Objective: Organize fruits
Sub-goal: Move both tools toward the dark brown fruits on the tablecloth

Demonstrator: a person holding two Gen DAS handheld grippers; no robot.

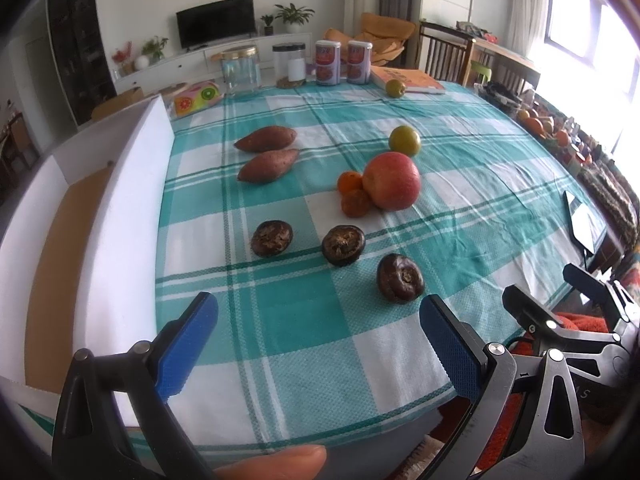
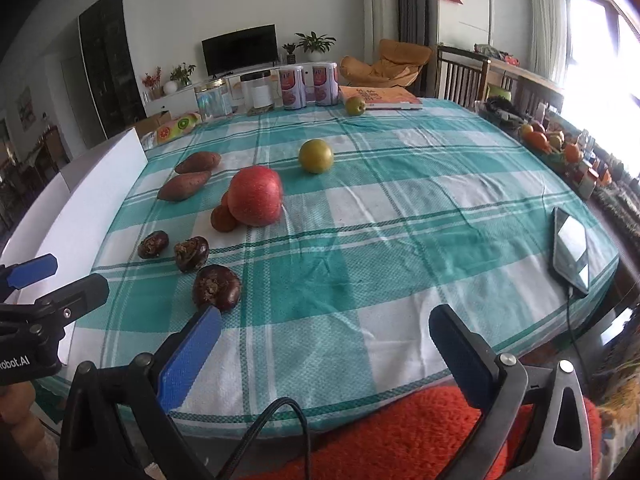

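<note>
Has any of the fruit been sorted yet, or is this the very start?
Looks like the start. Nothing is in hand: the left gripper and right gripper have open, empty jaws. The apple, sweet potatoes and dark fruits lie loose on the cloth; the box looks empty.

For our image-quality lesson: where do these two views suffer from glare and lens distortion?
Left wrist view: the window blows out white at upper right, and the tablecloth checks bow. Right wrist view: the same glare at the right edge, dark corners, table edge curved.
</note>
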